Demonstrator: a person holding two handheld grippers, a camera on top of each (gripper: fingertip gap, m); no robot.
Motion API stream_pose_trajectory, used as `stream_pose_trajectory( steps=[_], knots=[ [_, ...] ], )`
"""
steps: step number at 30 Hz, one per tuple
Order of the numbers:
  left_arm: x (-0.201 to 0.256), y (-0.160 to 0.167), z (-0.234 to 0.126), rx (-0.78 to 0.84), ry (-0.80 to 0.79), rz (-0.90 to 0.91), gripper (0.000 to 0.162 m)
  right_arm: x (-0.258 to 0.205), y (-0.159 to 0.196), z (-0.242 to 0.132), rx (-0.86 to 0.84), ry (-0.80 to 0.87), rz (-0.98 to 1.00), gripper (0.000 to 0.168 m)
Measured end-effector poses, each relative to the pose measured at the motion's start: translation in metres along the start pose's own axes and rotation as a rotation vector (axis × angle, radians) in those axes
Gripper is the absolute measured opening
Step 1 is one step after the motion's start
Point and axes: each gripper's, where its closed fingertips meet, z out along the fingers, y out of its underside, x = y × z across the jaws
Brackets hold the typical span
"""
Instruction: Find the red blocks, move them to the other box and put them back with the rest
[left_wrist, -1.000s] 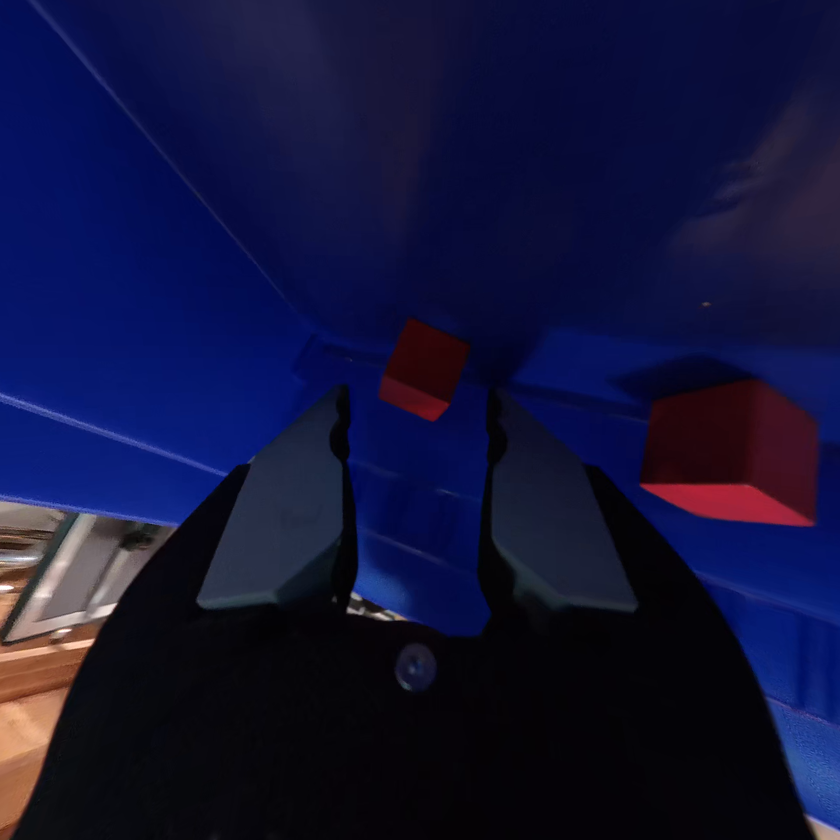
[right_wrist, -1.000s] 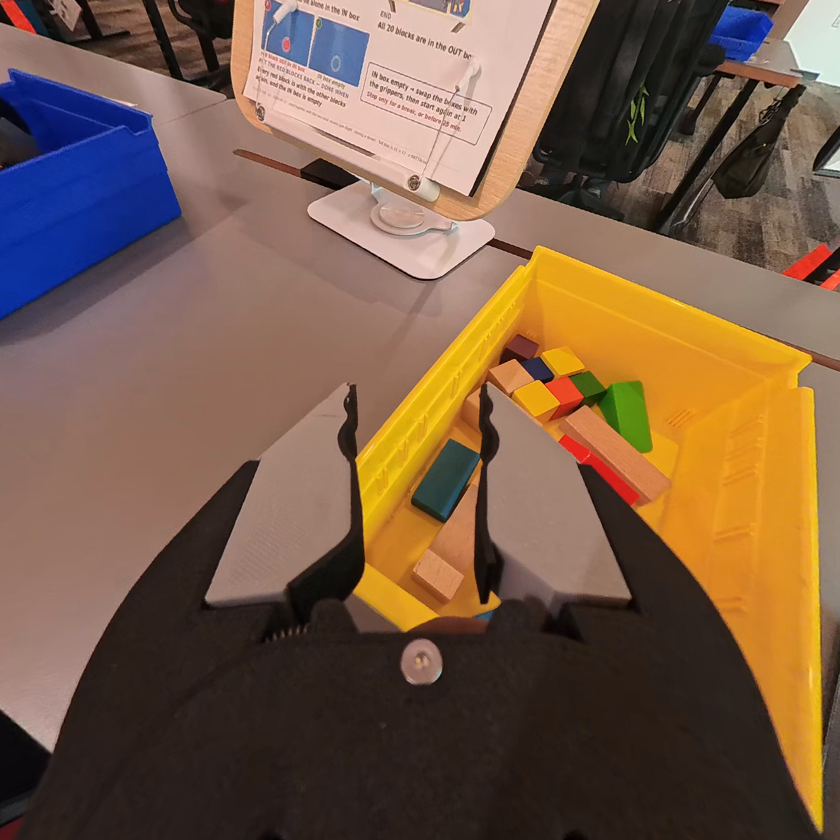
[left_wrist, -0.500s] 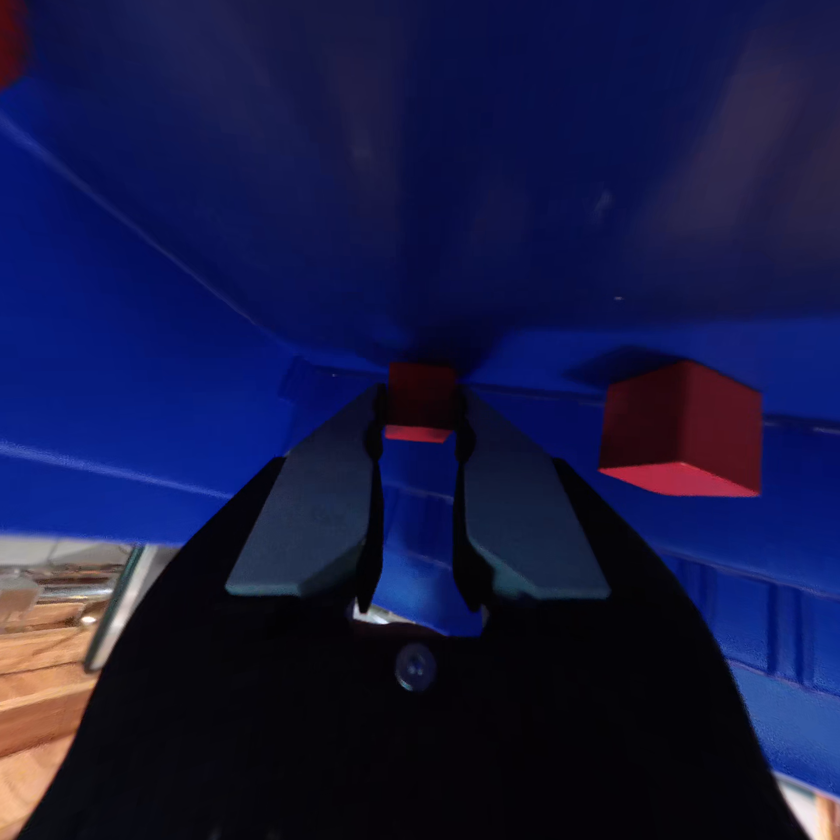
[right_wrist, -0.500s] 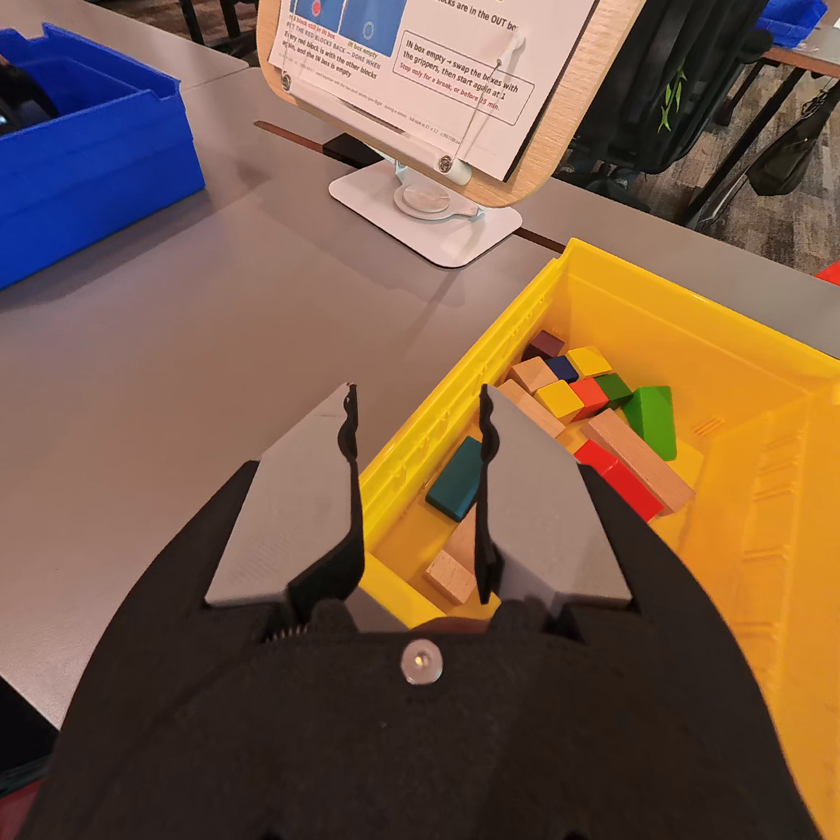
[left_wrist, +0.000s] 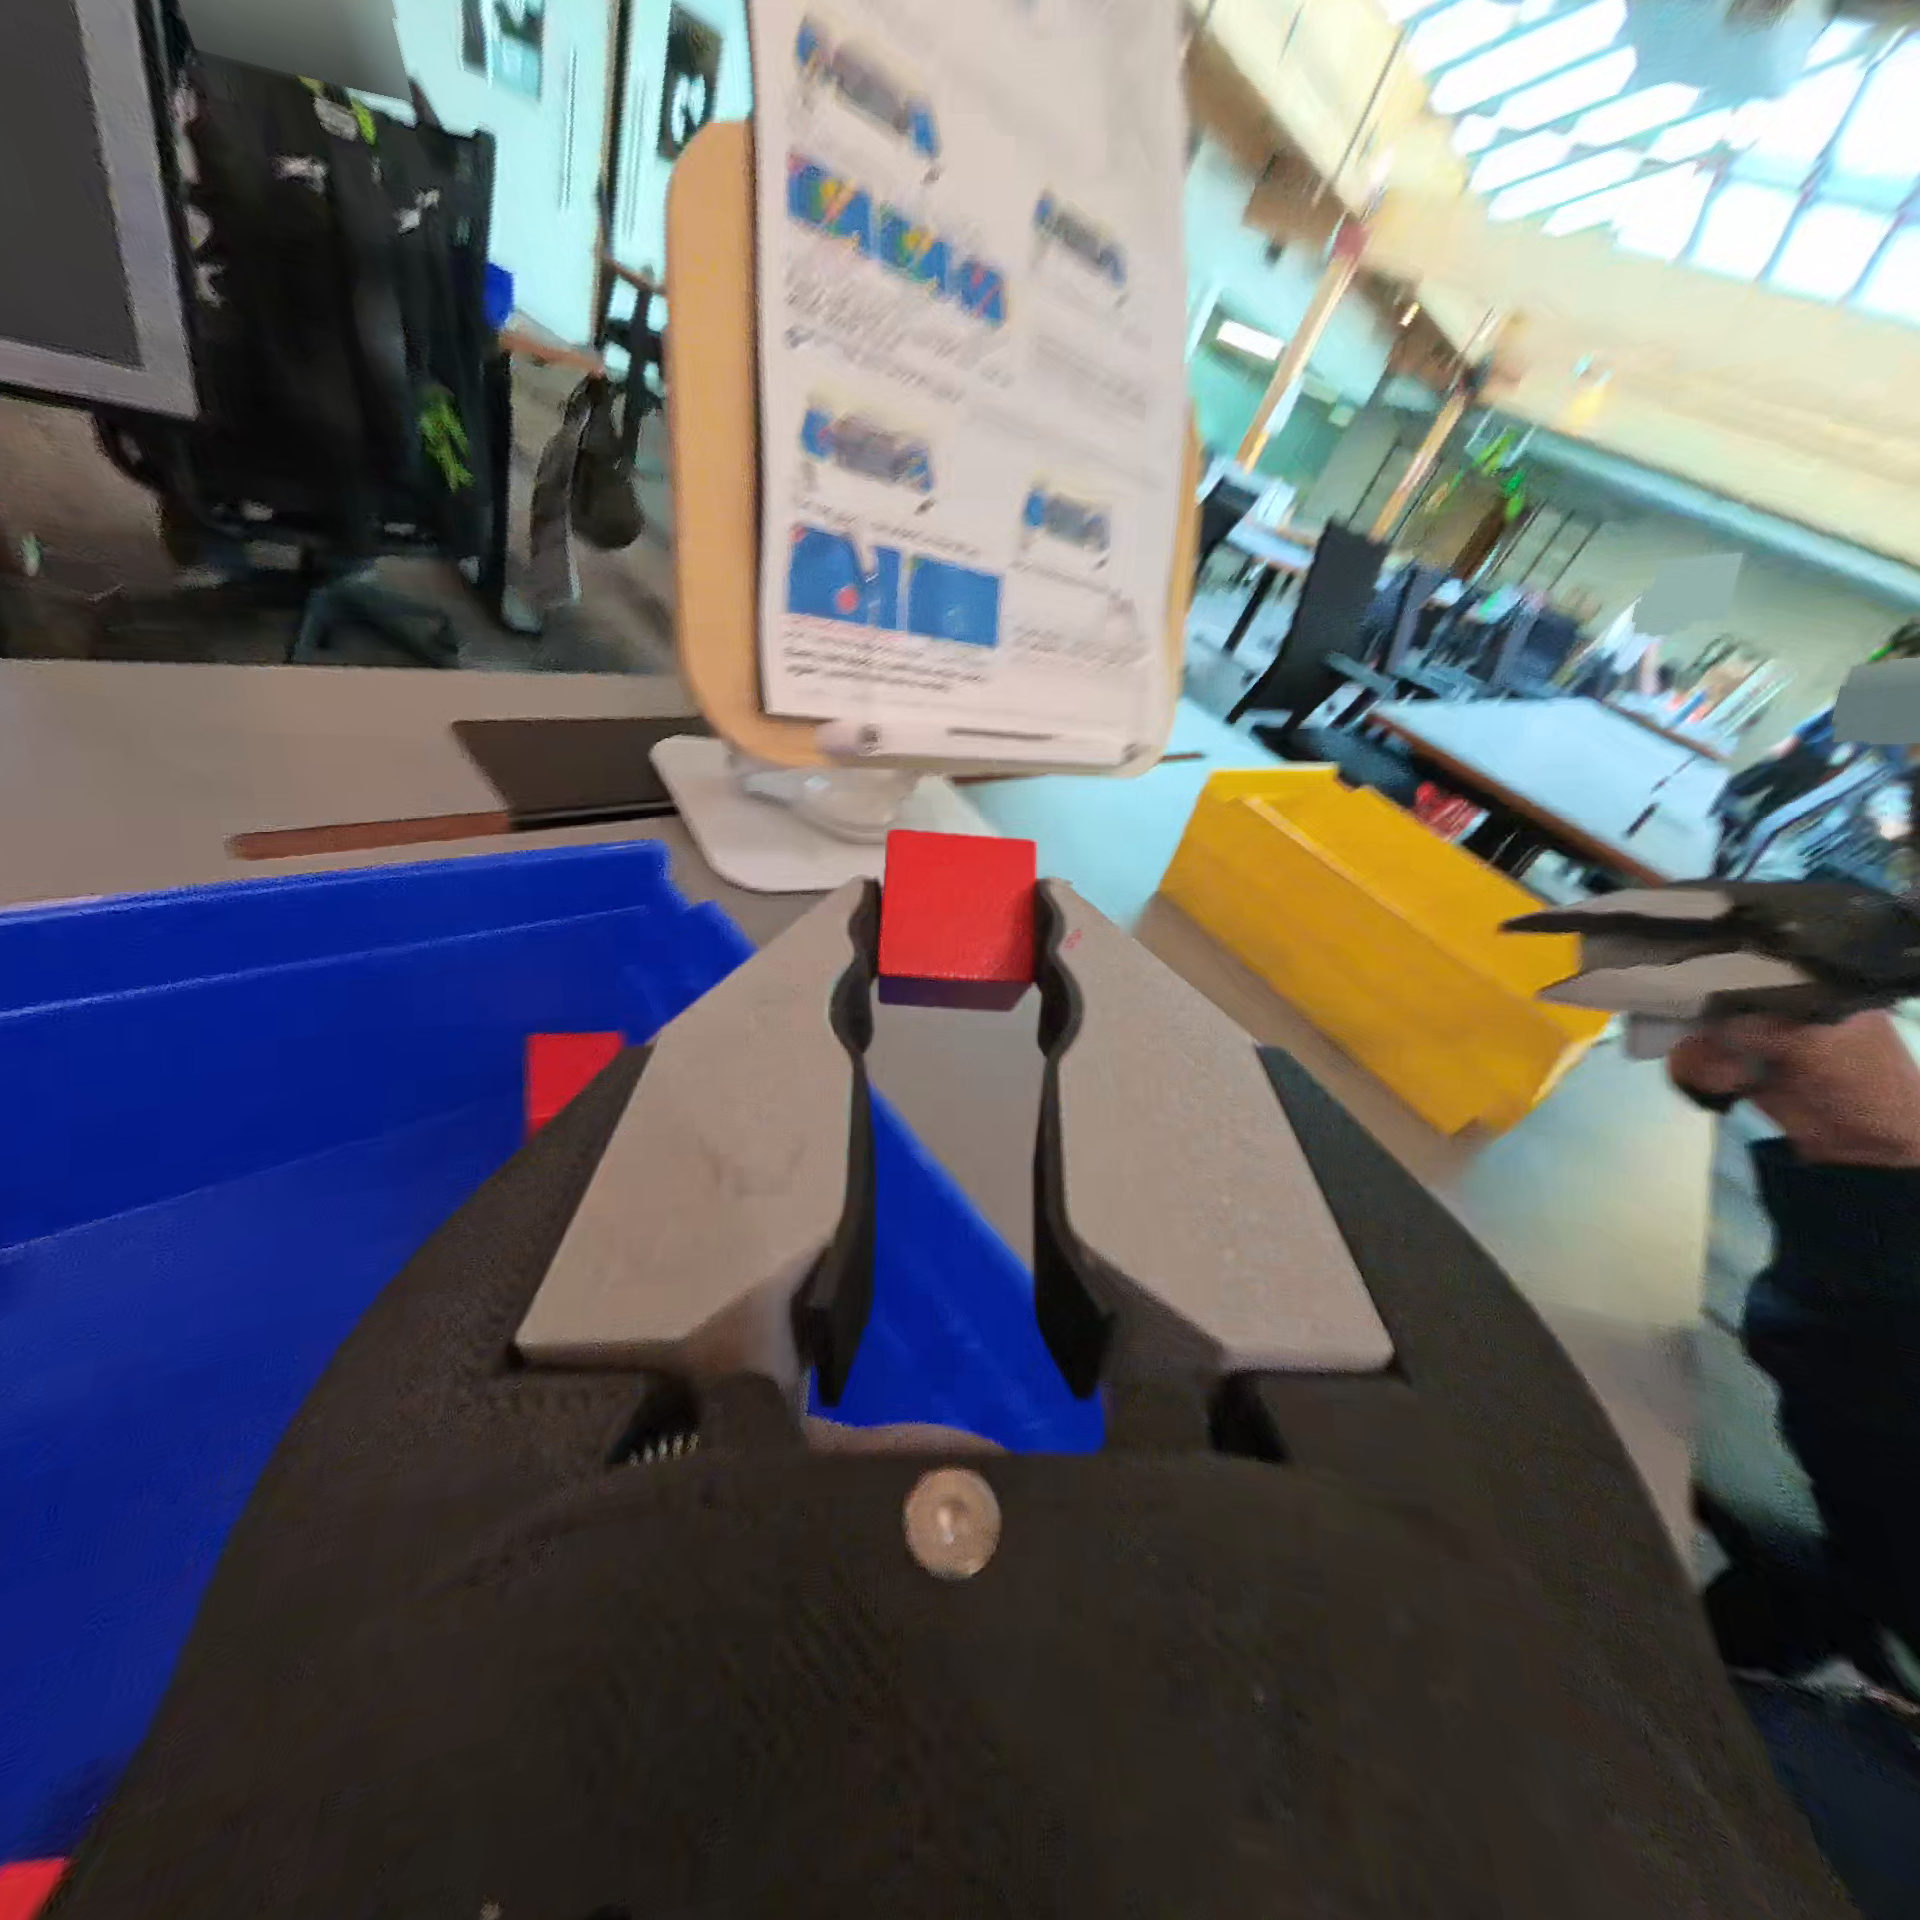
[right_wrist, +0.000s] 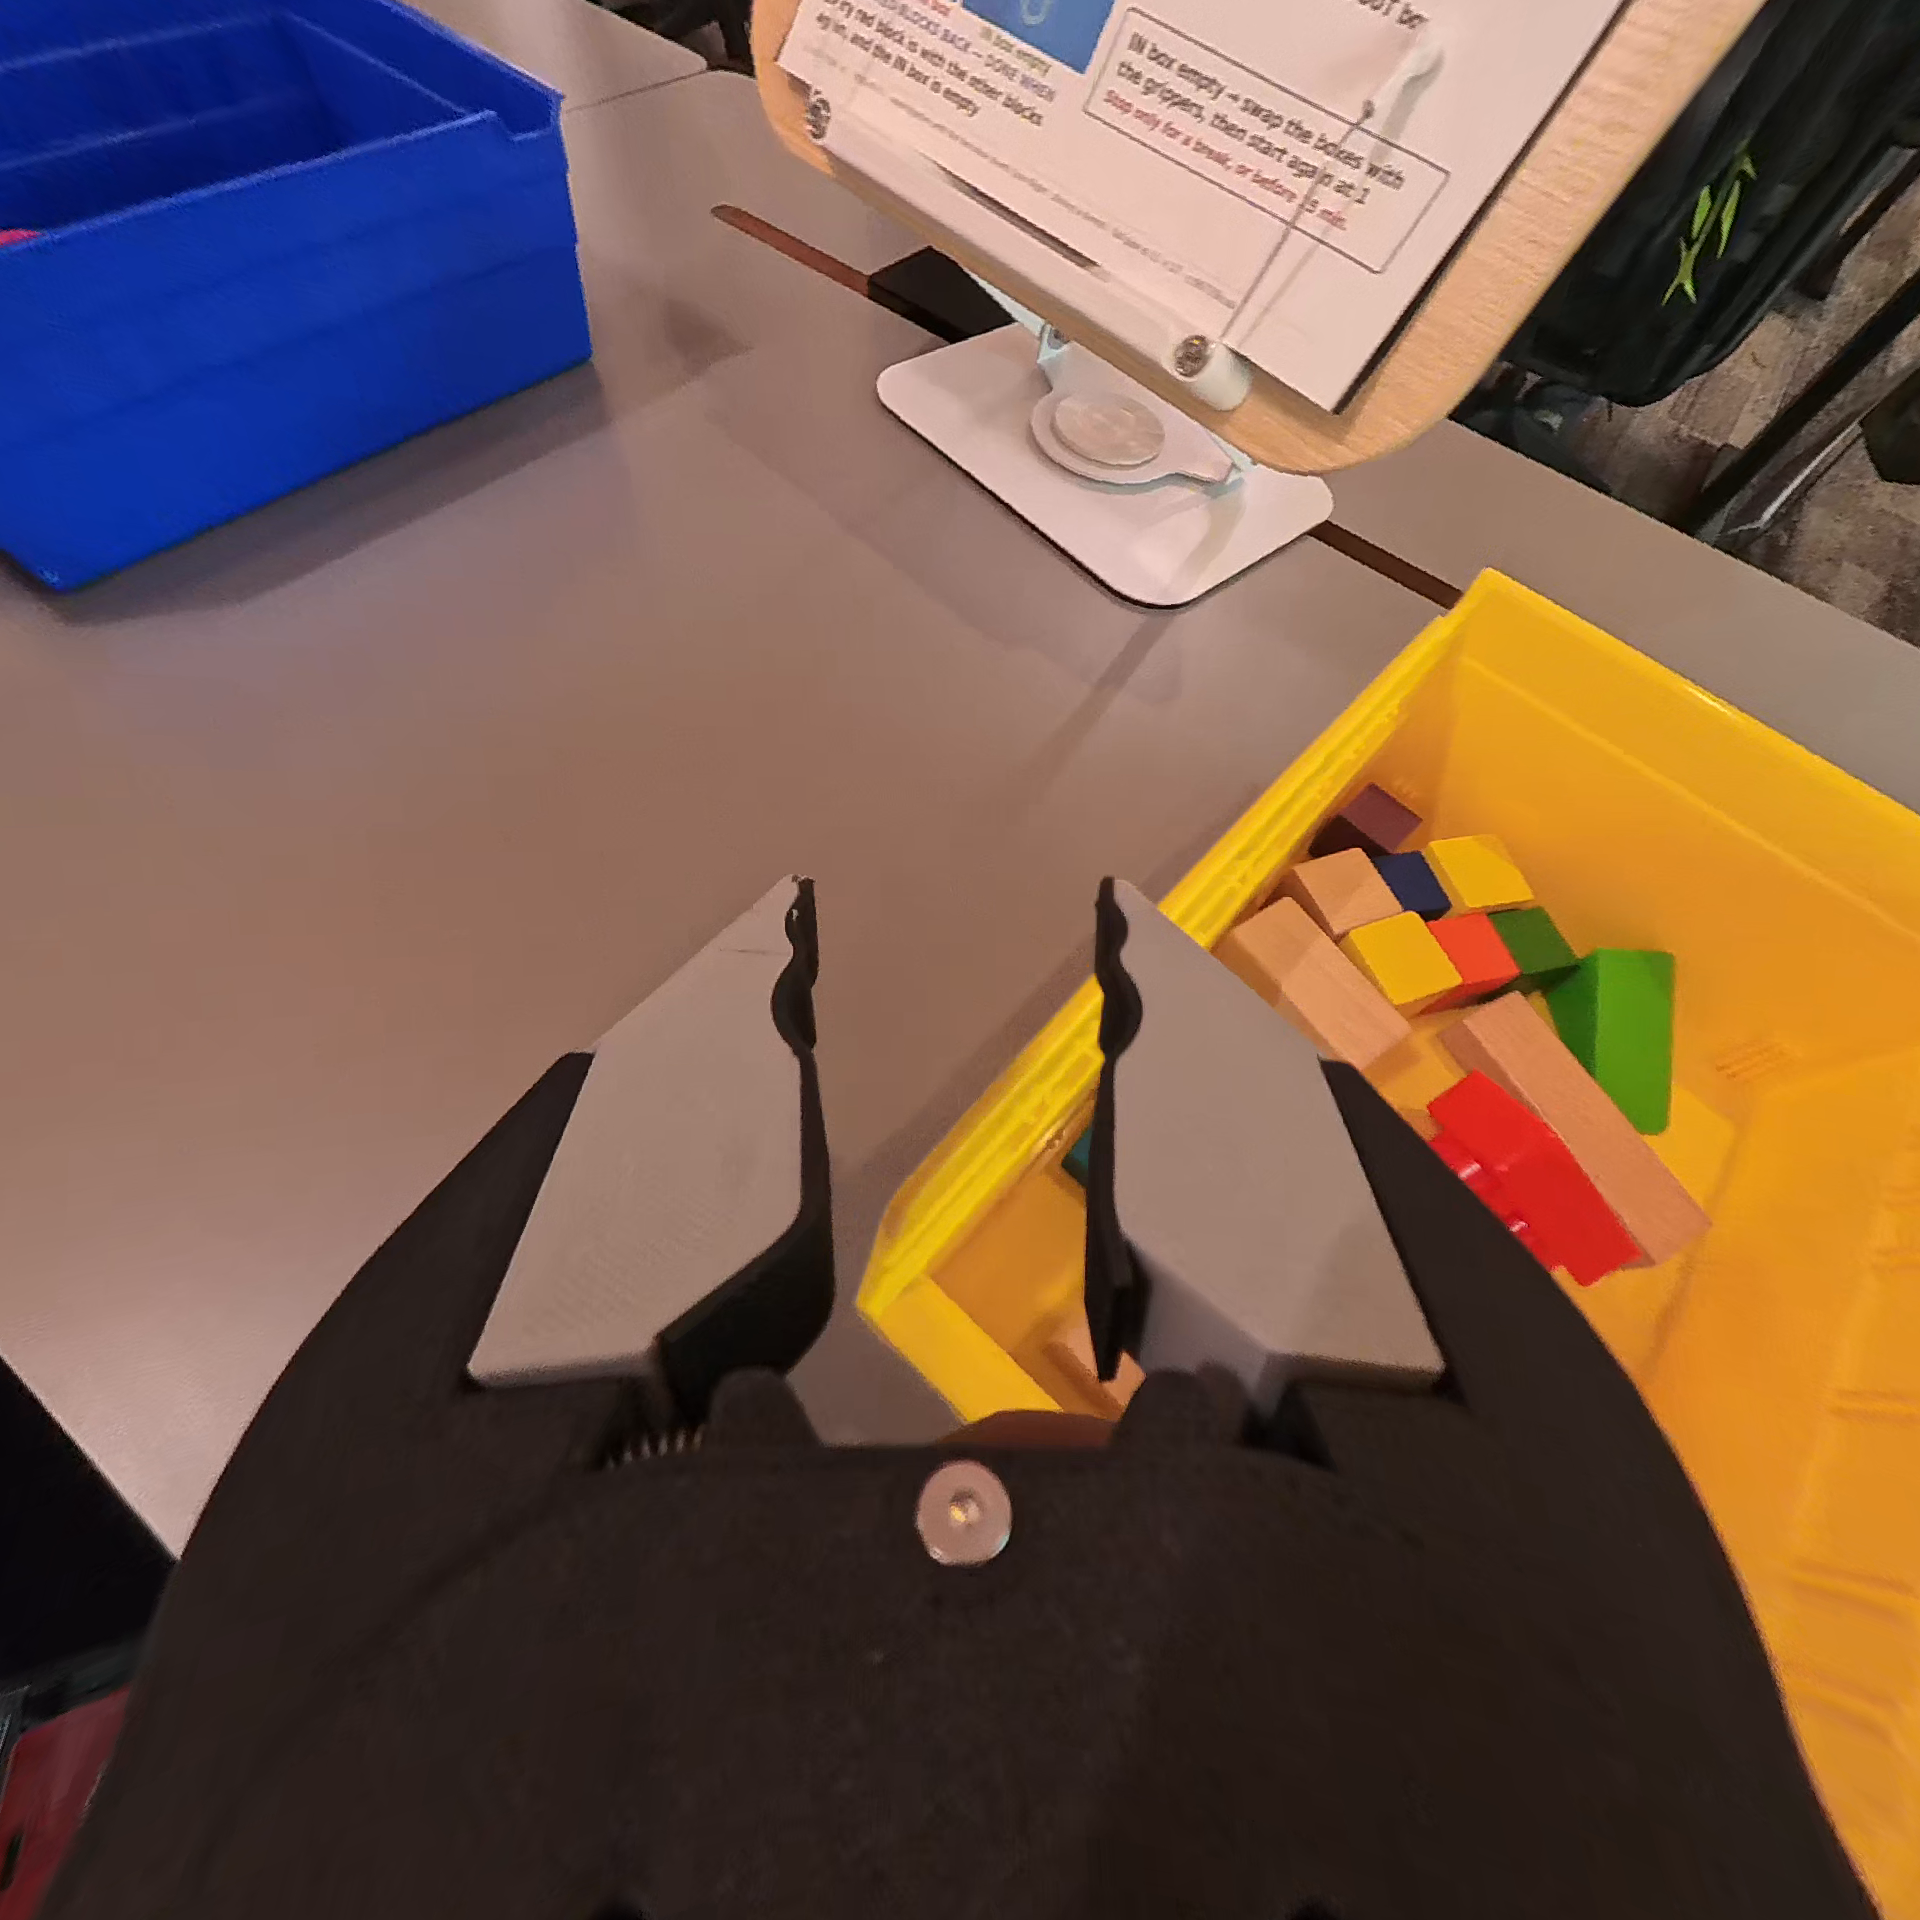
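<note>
We note a change within the last second: the left claw (left_wrist: 957, 925), which had been reaching down into the blue box (left_wrist: 312, 966), is now raised above its rim with the red cube (left_wrist: 957, 914) pinched between its tips — grasp secured, lift done. A second red block (left_wrist: 566, 1070) remains in the blue box, below and left of the claw. The yellow box (left_wrist: 1351, 935) lies ahead and to the claw's right, across bare surface (right_wrist: 623, 727). The right claw (right_wrist: 956, 935) hangs empty, jaws wide, beside the yellow box's near wall; mixed blocks (right_wrist: 1455, 956) sit inside. We judge the carry across comes next.
</note>
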Motion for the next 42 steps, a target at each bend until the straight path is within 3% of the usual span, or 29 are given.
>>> stream_pose_trajectory(
  steps=[6,12,15,19,24,30,33,37,40,42],
  knots=[
    [0.118,0.020,-0.017,0.092,0.328,-0.020,0.027,-0.064,-0.015,0.012,0.024,-0.174,-0.051,0.052],
    [0.224,0.055,-0.025,0.113,0.608,0.123,0.027,-0.166,-0.040,0.009,0.102,-0.564,0.017,0.054],
    [0.264,0.079,-0.027,0.133,0.708,0.346,0.027,-0.213,-0.051,-0.013,0.134,-0.829,0.090,0.054],
    [0.303,0.094,-0.050,0.356,0.842,0.647,0.027,-0.244,-0.067,-0.053,0.162,-1.193,0.272,0.052],
    [0.311,0.108,-0.042,0.374,0.761,0.900,0.027,-0.255,-0.075,-0.076,0.140,-1.463,0.433,0.053],
    [0.301,0.125,-0.020,0.265,0.561,1.147,0.027,-0.270,-0.067,-0.061,0.086,-1.395,0.403,0.055],
    [0.284,0.128,-0.008,0.161,0.428,1.249,0.027,-0.262,-0.061,-0.035,0.083,-1.203,0.369,0.042],
    [0.261,0.136,0.003,0.002,0.254,1.399,0.027,-0.242,-0.060,-0.009,0.131,-0.935,0.293,0.042],
    [0.250,0.139,0.010,-0.069,0.151,1.465,0.027,-0.241,-0.055,-0.001,0.126,-0.859,0.224,0.030],
    [0.248,0.142,0.013,-0.102,0.104,1.510,0.027,-0.241,-0.052,0.006,0.120,-0.811,0.194,0.033]
  ],
)
